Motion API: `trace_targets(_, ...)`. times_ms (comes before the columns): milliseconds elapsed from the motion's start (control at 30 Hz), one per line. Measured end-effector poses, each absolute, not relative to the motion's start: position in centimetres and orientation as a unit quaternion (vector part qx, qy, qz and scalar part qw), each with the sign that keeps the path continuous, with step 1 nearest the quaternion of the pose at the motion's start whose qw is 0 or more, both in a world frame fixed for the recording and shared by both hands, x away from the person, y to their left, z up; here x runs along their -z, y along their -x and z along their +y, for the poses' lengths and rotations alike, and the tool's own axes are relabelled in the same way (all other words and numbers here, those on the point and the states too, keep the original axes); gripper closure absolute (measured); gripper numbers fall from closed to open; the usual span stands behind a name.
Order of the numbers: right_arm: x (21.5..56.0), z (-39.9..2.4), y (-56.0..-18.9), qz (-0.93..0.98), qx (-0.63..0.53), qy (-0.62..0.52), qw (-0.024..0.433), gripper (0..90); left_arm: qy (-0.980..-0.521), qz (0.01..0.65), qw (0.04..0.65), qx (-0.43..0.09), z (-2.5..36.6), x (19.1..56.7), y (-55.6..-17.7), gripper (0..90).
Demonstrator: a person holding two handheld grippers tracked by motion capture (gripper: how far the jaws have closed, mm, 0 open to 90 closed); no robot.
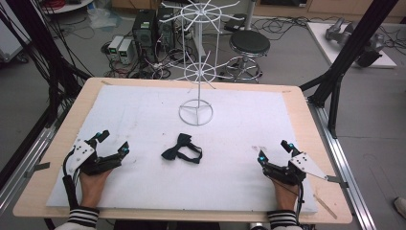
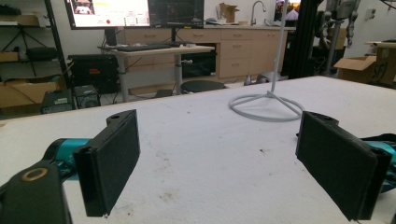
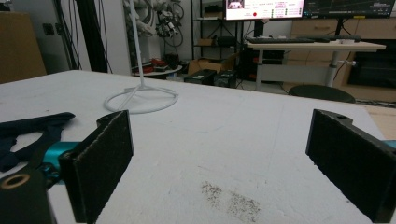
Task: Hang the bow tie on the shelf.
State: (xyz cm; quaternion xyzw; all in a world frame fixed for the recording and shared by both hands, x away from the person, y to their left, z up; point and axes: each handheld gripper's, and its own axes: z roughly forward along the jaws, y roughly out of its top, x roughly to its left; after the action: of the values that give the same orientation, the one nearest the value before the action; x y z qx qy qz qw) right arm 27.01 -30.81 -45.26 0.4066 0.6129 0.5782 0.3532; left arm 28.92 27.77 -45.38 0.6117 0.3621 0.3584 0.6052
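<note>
Both my grippers rest low on the tabletop (image 1: 143, 201), well apart. Left gripper (image 1: 113, 143) sits at its near left corner, fingers (image 2: 109, 161) spread wide, nothing between them. Right gripper (image 1: 273, 150) sits at its near right corner, likewise spread wide, empty. Striped sleeves (image 1: 82, 216) at the near edge.

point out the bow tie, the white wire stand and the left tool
bow tie (image 1: 182, 148), high view, on its knot in the middle
white wire stand (image 1: 195, 114), high view, on its ring base
left tool (image 1: 113, 143), high view, midway between its two fingertips
</note>
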Motion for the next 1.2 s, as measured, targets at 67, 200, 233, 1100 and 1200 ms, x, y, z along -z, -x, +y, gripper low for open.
trace_targets(67,45.3,-30.8,-27.0,0.613,-0.578,-0.406,0.353,6.5,-0.612,0.363,0.605,-0.358,27.8,45.4,-28.9,14.1)
trace_targets(200,45.3,-30.8,-27.1,0.615,-0.577,-0.404,0.354,6.5,-0.613,0.361,0.604,-0.358,27.8,45.4,-28.9,14.1)
trace_targets(233,45.3,-30.8,-27.1,0.615,-0.577,-0.404,0.355,6.5,-0.613,0.361,0.604,-0.359,27.8,45.4,-28.9,14.1)
trace_targets(1100,43.1,-30.5,-27.6,0.639,-0.559,-0.399,0.347,6.5,-0.612,0.362,0.607,-0.355,27.8,45.4,-29.0,14.2)
trace_targets(1200,42.5,-30.2,-27.8,0.643,-0.560,-0.395,0.342,6.5,-0.611,0.362,0.608,-0.355,27.8,45.4,-29.0,14.2)
